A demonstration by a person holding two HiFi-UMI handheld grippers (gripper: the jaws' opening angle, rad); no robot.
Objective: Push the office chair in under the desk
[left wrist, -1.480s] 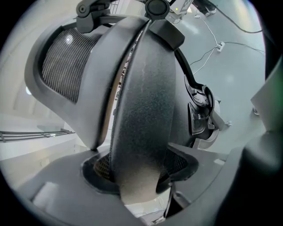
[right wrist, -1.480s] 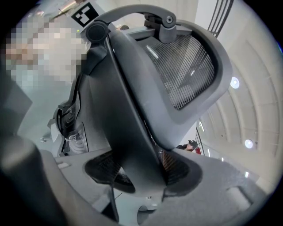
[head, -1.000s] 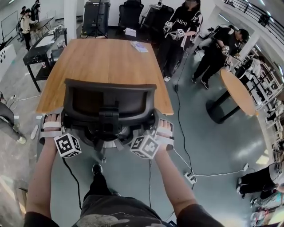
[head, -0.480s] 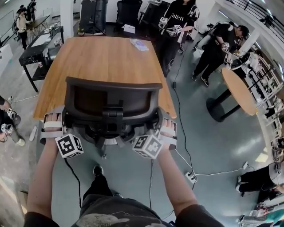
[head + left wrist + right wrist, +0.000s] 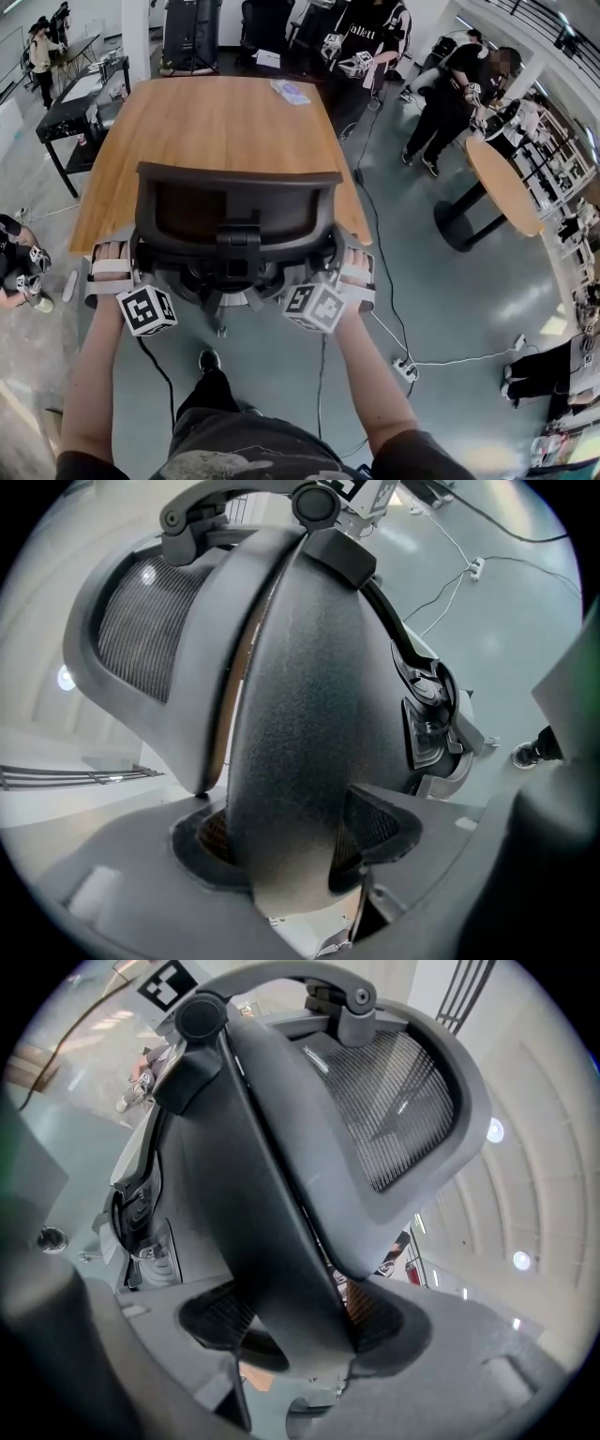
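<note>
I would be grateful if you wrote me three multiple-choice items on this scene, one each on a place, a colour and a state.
1. Where is the office chair relative to the desk?
A. On top of it
B. At its near edge
C. At its far edge

2. What colour is the desk top?
A. White
B. Black
C. Wood brown

3. How do the jaws of the left gripper stand?
A. Closed on a dark part of the chair
B. Wide open and empty
C. Closed on a cable

Answers:
1 B: the head view shows the backrest against the desk's near edge.
2 C: the top shows a brown wood grain.
3 A: the left gripper view shows the pads pressed on either side of the chair part.
</note>
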